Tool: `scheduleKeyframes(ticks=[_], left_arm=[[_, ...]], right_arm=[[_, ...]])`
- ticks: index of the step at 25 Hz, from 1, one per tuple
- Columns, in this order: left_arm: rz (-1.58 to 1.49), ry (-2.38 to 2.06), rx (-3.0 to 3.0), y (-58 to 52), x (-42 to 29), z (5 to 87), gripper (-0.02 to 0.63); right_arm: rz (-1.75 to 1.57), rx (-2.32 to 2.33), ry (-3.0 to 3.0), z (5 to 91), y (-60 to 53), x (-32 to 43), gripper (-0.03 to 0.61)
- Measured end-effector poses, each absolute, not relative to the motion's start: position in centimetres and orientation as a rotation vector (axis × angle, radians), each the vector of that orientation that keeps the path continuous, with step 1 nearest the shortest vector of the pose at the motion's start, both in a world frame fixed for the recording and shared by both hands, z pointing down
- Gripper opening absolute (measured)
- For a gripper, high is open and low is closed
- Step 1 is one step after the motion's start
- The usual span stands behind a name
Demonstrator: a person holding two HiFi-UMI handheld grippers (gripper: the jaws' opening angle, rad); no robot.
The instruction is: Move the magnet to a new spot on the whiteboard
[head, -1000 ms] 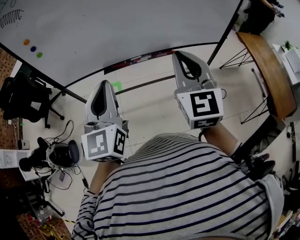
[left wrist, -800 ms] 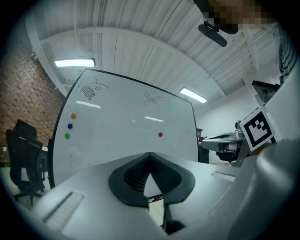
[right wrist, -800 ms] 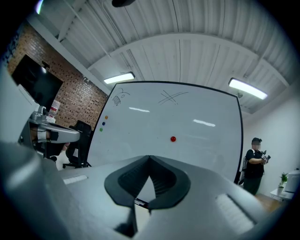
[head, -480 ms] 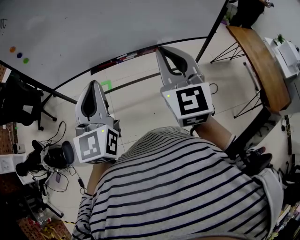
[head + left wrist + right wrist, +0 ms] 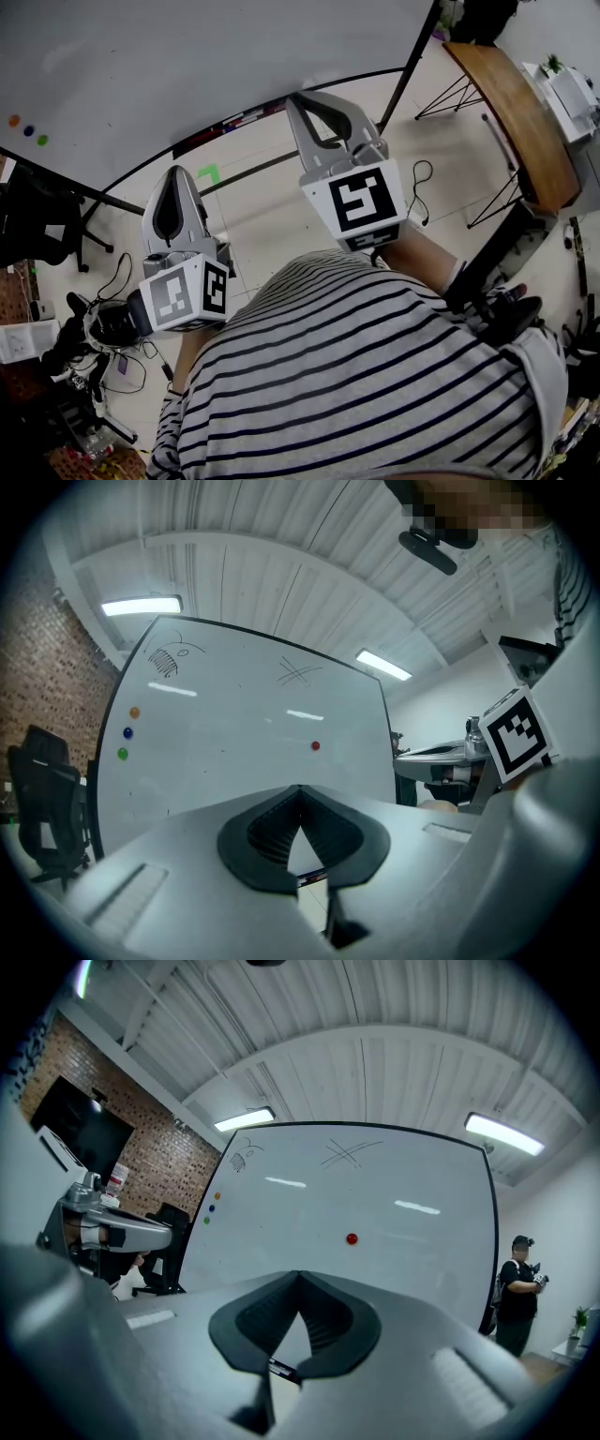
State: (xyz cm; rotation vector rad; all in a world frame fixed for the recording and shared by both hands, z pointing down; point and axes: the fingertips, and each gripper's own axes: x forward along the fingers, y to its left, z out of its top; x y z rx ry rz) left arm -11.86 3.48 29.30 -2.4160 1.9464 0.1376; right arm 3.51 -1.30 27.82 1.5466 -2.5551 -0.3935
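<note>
The whiteboard (image 5: 187, 66) stands ahead of me. A small red magnet (image 5: 352, 1238) sits near its middle, also seen as the red magnet (image 5: 315, 746) in the left gripper view. Orange, blue and green magnets (image 5: 127, 733) line its left edge. My left gripper (image 5: 176, 172) and right gripper (image 5: 299, 97) point level at the board, well short of it. Both are shut with nothing between the jaws, whose tips meet at the left gripper's (image 5: 300, 787) and right gripper's (image 5: 299, 1274) front. The red magnet is out of the head view.
A curved wooden table (image 5: 511, 103) stands at the right, a black office chair (image 5: 37, 225) at the left. Cables and camera gear (image 5: 94, 328) lie on the floor at the lower left. A person (image 5: 517, 1288) stands beyond the board's right edge.
The head view has swung, so the board, its coloured magnets and both grippers sit further left in the frame. Both grippers stay shut and empty, side by side as before.
</note>
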Motion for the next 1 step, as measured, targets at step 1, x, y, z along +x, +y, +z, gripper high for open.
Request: scheduleKeyframes(ticks=[1], left_arm=[[0.137, 1.946, -2.414, 3.47, -11.76, 29.26, 0.017]], right_arm=[[-0.396, 1.544, -2.557, 27.73, -1.30, 3.59, 0.002]])
